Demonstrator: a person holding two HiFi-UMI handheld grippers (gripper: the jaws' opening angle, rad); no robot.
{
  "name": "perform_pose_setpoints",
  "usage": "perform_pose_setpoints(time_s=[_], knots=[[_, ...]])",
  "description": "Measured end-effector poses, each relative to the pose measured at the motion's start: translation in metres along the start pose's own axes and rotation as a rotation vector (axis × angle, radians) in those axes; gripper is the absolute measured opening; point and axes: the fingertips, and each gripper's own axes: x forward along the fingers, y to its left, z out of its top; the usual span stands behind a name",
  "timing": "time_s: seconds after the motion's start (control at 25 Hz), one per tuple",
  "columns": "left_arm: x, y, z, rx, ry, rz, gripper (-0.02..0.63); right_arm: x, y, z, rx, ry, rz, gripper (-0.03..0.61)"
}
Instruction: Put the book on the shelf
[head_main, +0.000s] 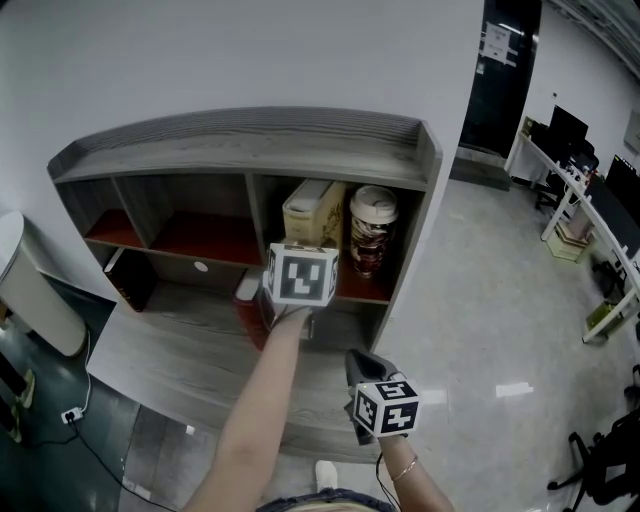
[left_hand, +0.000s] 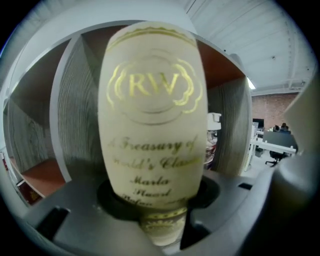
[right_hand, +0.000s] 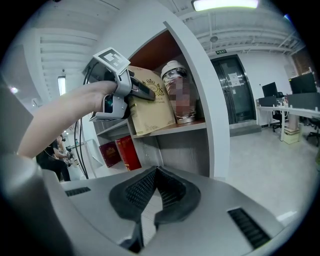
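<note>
A cream book (left_hand: 152, 115) with gold lettering fills the left gripper view, clamped upright between the jaws of my left gripper (left_hand: 157, 210). In the head view, that gripper (head_main: 300, 280) holds the book (head_main: 312, 212) in the right compartment of the grey wooden shelf (head_main: 250, 150). The right gripper view shows the book (right_hand: 152, 112) slightly tilted, its bottom edge on the shelf board, with the left gripper (right_hand: 142, 92) on its spine side. My right gripper (head_main: 358, 362) hangs lower, in front of the shelf. Its jaws (right_hand: 156, 172) are shut and hold nothing.
A round patterned canister (head_main: 373, 230) stands right beside the book in the same compartment. Red books (right_hand: 129, 152) stand on the lower ledge below. The left compartments (head_main: 200, 235) hold nothing. A white bin (head_main: 30, 290) sits at the far left, office desks (head_main: 585, 200) at the right.
</note>
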Motion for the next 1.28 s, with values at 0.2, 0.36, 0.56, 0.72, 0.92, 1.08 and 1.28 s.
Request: perform_pose_setpoints(time_s=[0.2,0.36,0.56,0.72,0.92,1.08,1.28], knots=[[-0.002,-0.001,0.002,0.000,-0.011,-0.002,0.230,0.002,-0.003,0.003,-0.007,0.004,-0.002,0.009],[-0.001,-0.002,0.002,-0.002,-0.026,-0.011,0.230,0.005,-0.001,0.008,-0.024,0.000,0.004,0.009],[-0.002,-0.005,0.001,0.004,-0.025,-0.008,0.230,0.006,0.002,0.025,-0.065,-0.011,0.002,0.009],[-0.008,-0.004,-0.002,0.001,-0.034,-0.002,0.253,0.005,0.002,0.037,-0.081,-0.025,-0.001,0.009],[-0.029,0.001,-0.002,0.008,-0.070,0.015,0.267,0.003,0.004,0.045,-0.091,-0.033,-0.007,0.009],[-0.058,0.001,-0.006,0.027,-0.094,0.012,0.267,0.000,0.013,0.050,-0.098,-0.048,-0.004,0.009],[-0.089,0.007,-0.012,0.033,-0.128,0.009,0.267,-0.003,0.031,0.049,-0.111,-0.051,0.007,0.009]])
